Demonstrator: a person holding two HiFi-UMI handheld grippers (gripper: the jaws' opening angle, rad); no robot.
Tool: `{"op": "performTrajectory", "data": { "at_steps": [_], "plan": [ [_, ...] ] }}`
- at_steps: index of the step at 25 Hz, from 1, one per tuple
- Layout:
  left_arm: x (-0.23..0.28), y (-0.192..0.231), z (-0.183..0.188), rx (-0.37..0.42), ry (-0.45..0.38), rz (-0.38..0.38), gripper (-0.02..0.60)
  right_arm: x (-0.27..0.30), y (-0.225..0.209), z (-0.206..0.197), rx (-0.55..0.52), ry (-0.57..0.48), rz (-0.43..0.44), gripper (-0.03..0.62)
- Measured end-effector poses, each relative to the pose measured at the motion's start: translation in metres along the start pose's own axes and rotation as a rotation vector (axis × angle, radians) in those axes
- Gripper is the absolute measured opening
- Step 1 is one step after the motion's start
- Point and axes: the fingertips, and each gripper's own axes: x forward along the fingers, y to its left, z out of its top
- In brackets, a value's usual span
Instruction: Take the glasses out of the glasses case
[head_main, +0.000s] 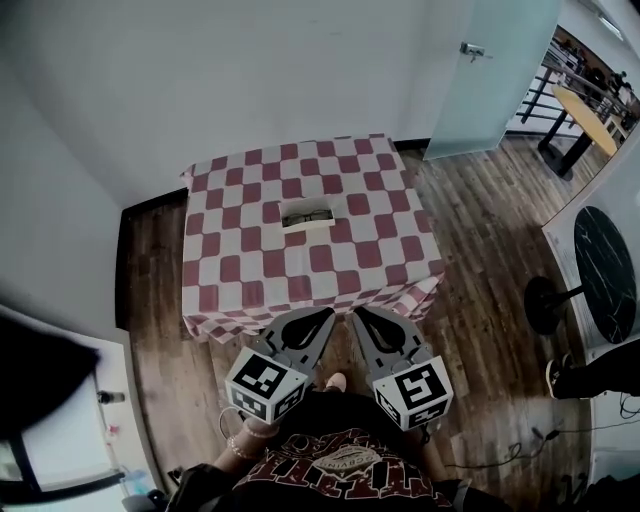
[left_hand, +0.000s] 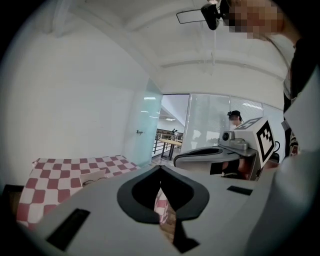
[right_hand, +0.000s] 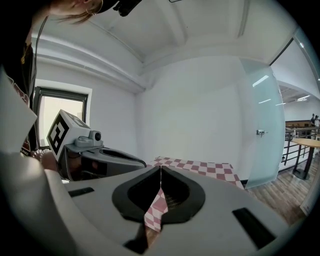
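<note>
Glasses case (head_main: 310, 226): lying near the middle of the checkered worktop (head_main: 240, 270), apparently open, with the glasses (head_main: 308, 212) a dark shape inside it. Your left gripper (head_main: 318, 322) and right gripper (head_main: 365, 320) hang off the worktop's near edge, well apart from the case. Each has its jaws pressed together with nothing between them.

Likely hazards:
- If you arrive with the jaws unopened, you may shove the light case across the cloth.
- If you lift the frame without steadying the case, the case may come up too.
- If you pinch a lens or a thin arm, the frame may twist or slip.
</note>
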Motion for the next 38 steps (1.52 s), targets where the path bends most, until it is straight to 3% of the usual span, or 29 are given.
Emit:
{"op": "performTrajectory", "data": {
  "at_steps": [5,11,20,38],
  "plan": [
    [0.01,-0.001,-0.004,0.013,0.039,0.009,0.003,0.003,-0.012,-0.002,-0.01,0.004,0.029,0.02],
    [0.02,0.006,0.0,-0.006,0.032,0.036,0.003,0.009,-0.019,-0.003,0.006,0.006,0.035,0.02],
    [0.028,0.032,0.005,-0.02,0.024,0.014,0.003,0.035,-0.027,-0.003,0.003,0.031,0.026,0.02],
    [0.051,0.133,0.014,-0.042,0.048,-0.023,0.003,0.133,-0.058,0.015,-0.03,0.089,-0.019,0.02]
  ]
}}
